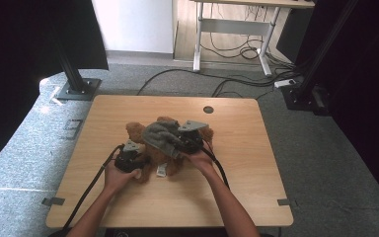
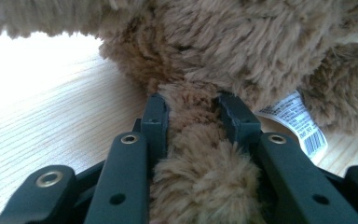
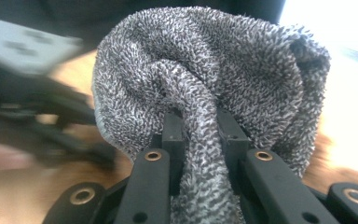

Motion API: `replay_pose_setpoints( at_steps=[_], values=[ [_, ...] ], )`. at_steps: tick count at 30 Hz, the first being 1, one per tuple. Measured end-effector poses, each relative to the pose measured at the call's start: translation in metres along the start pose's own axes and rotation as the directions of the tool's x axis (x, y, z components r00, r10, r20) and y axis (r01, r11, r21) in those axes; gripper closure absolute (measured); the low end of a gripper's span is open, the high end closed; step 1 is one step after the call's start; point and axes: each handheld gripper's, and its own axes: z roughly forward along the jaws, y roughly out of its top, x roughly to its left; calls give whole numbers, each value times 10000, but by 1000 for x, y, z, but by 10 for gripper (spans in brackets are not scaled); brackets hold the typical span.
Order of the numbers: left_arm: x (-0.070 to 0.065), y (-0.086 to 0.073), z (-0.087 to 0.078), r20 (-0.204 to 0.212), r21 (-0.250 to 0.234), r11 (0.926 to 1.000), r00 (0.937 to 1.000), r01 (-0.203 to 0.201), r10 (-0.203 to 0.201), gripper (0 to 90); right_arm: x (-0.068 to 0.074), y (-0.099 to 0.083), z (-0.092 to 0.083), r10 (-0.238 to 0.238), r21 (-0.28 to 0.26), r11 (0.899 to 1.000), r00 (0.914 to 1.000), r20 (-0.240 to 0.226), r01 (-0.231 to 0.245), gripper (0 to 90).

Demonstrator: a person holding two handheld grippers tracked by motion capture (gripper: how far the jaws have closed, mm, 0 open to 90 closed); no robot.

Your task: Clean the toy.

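A brown plush bear (image 1: 137,131) lies in the middle of the wooden table (image 1: 237,168), with a grey terry cloth (image 1: 161,136) draped over it. At the bear's left side my left gripper (image 1: 139,160) is shut on one furry limb (image 2: 193,154), which runs between both jaws up to the bear's body (image 2: 242,42). A white barcode label (image 2: 298,121) pokes out from under the bear. From the right, my right gripper (image 1: 178,143) is shut on a bunched fold of the grey cloth (image 3: 205,60), and the rest of the cloth balloons above the jaws.
A round cable hole (image 1: 208,109) sits near the table's far edge. Black frame posts stand on bases at far left (image 1: 79,89) and far right (image 1: 301,94). Cables (image 1: 237,84) trail across the carpet beneath a white-legged desk (image 1: 232,29) beyond.
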Motion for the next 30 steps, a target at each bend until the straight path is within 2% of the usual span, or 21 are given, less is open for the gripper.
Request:
replay_pose_setpoints(
  at_steps=[2, 3, 6, 9, 13, 15, 19, 22, 30],
  values=[
    [0, 0, 0, 3, 14, 10000, 10000, 14, -14, 659, 8, -2, 6, -150, 240, 9996, 9997, -191, 155, 773],
    [0, 0, 0, -2, 55, 10000, 10000, -18, 18, 659, 12, -6, 12, -320, 475, 9983, 9994, -113, 325, 772],
    [1, -1, 2, -47, 97, 9999, 10000, 30, -30, 662, 14, -14, 20, -343, 371, 9987, 9993, 119, 338, 772],
    [2, -1, 3, 20, 111, 9997, 9998, 209, -210, 658, 15, -17, 15, -471, 235, 9987, 9980, 422, 462, 774],
    [2, -1, 4, 4, 126, 9996, 9996, 267, -267, 653, 13, -27, 1, -901, 446, 9953, 9895, 1131, 855, 776],
    [2, -1, 4, -1, 148, 9996, 9997, 251, -251, 653, 7, -36, -9, -785, 498, 9961, 9870, 1399, 722, 777],
    [1, -1, 4, -30, 154, 9996, 9997, 222, -222, 651, -5, -48, -31, -121, 22, 9999, 9907, 1358, 119, 780],
    [1, -1, 4, -24, 159, 9996, 9998, 214, -214, 650, -6, -51, -43, -163, -219, 9996, 9901, 1397, 196, 780],
    [2, 0, 3, -8, 131, 9997, 9997, 227, -227, 645, -15, -57, -65, 342, -821, 9964, 9893, 1416, -227, 782]
  ],
)
